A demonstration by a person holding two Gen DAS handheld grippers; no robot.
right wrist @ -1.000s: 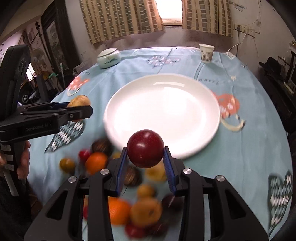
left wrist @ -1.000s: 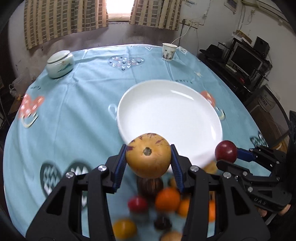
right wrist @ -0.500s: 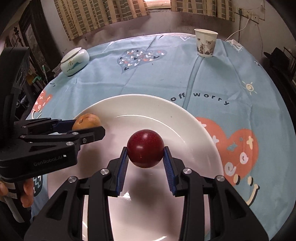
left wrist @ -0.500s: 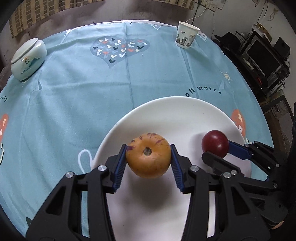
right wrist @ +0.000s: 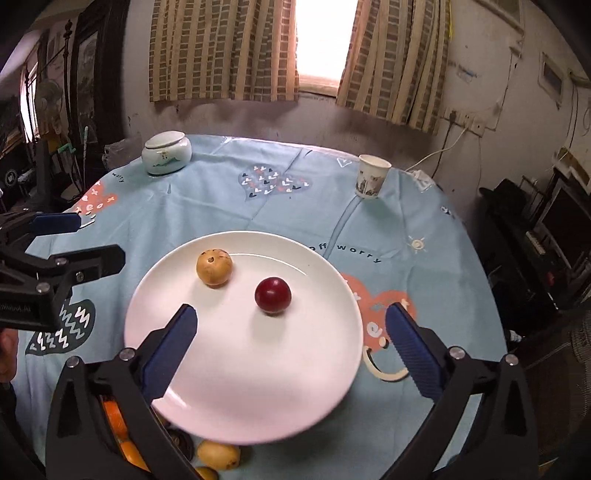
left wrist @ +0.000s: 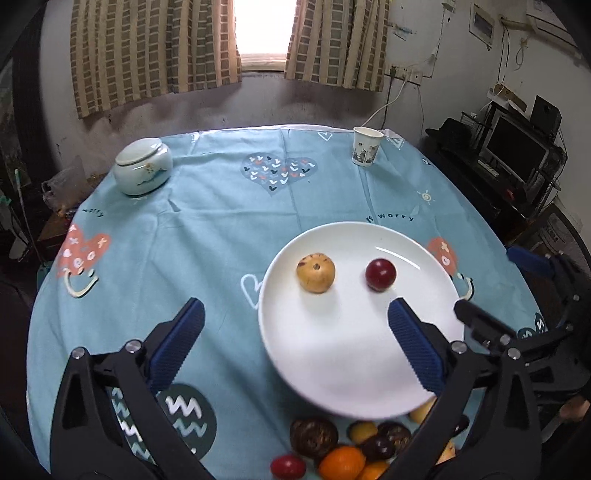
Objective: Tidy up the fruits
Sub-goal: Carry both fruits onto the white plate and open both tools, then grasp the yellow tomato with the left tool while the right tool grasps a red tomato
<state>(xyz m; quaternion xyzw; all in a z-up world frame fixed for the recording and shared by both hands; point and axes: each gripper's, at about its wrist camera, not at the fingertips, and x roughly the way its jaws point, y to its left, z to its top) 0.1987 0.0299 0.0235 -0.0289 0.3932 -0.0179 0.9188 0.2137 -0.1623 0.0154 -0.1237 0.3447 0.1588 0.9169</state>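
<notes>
A round table (left wrist: 207, 236) in a blue patterned cloth stands before a curtained window (left wrist: 264, 29). Both the left gripper (left wrist: 295, 325) and the right gripper (right wrist: 291, 328) are opening, jaws wide and empty. A yellow fruit (left wrist: 316, 272) and a red fruit (left wrist: 381, 274) lie apart near the far edge of the white plate (left wrist: 332, 369).

Tablecloth (right wrist: 258, 218) reads "off worry" by plate; more letters on orange heart.

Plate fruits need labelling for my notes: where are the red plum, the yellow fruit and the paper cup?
red plum (right wrist: 272, 295), right wrist view, middle.
yellow fruit (right wrist: 214, 267), right wrist view, middle.
paper cup (right wrist: 372, 178), right wrist view, side wall.
</notes>
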